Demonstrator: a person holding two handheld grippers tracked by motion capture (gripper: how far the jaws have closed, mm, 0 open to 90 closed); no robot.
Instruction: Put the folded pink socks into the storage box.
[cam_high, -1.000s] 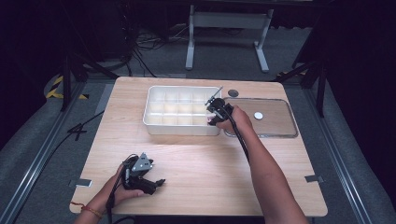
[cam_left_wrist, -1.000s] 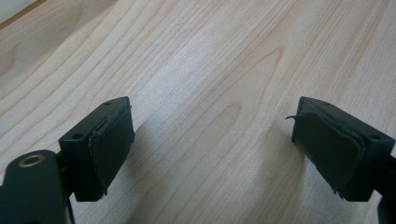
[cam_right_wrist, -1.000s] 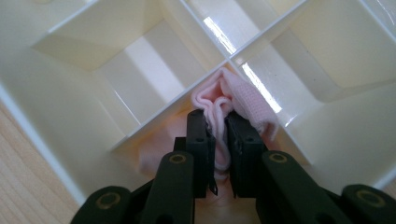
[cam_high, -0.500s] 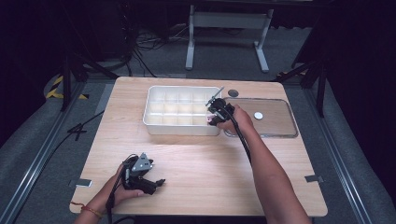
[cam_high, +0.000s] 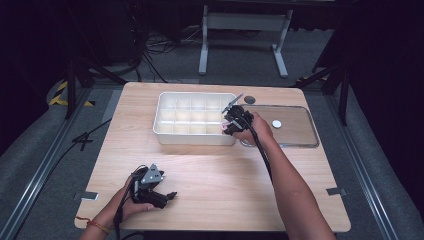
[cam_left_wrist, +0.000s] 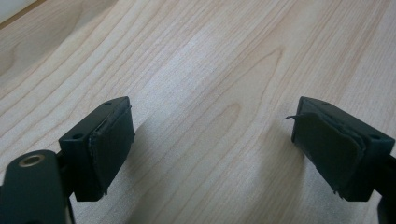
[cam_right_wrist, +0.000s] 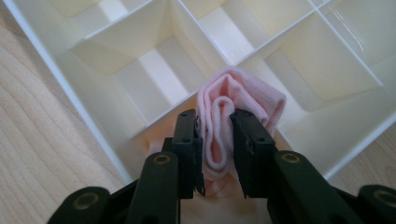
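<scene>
Pink folded cloth sits between the jaws of the right gripper, down in a corner compartment of the white divided tray, at the tray's right end in the high view. We see those jaws having just been opening, pads still touching the cloth on both sides. Left gripper rests low over the bare wooden table near the front left edge, jaws spread wide, nothing between them. We also note a clear lid lying just right of the tray.
</scene>
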